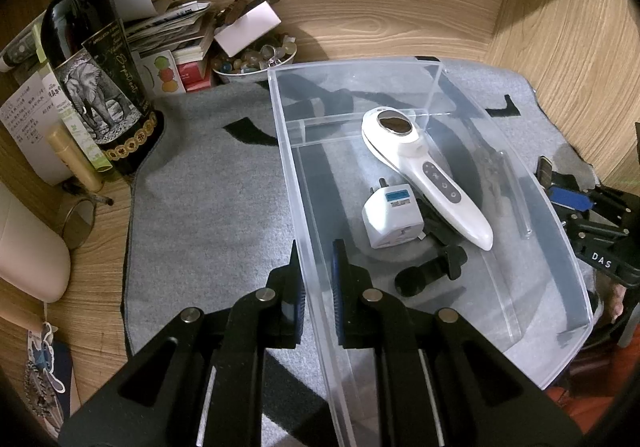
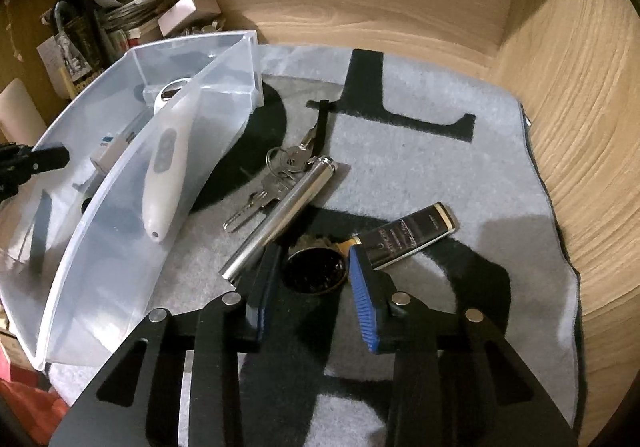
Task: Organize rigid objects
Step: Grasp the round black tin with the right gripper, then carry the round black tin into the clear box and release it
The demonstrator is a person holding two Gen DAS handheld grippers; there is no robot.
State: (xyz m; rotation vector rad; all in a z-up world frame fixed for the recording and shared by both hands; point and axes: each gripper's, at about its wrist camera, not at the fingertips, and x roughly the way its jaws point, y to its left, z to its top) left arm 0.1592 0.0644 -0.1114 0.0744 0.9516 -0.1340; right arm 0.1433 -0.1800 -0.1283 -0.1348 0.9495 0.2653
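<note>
Left gripper [image 1: 316,267] clamping jaws on the near left wall of the clear plastic bin [image 1: 568,247]; inside it, lying flat, white handheld device [image 1: 424,171]. Right of the bin, right gripper [image 2: 310,275] straddling, jaws apart, a dark round tin [image 2: 314,271].

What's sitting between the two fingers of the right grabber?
In the right wrist view, a small round dark tin lies on the grey mat between the right gripper's fingers. The pads do not seem to press it yet.
</note>
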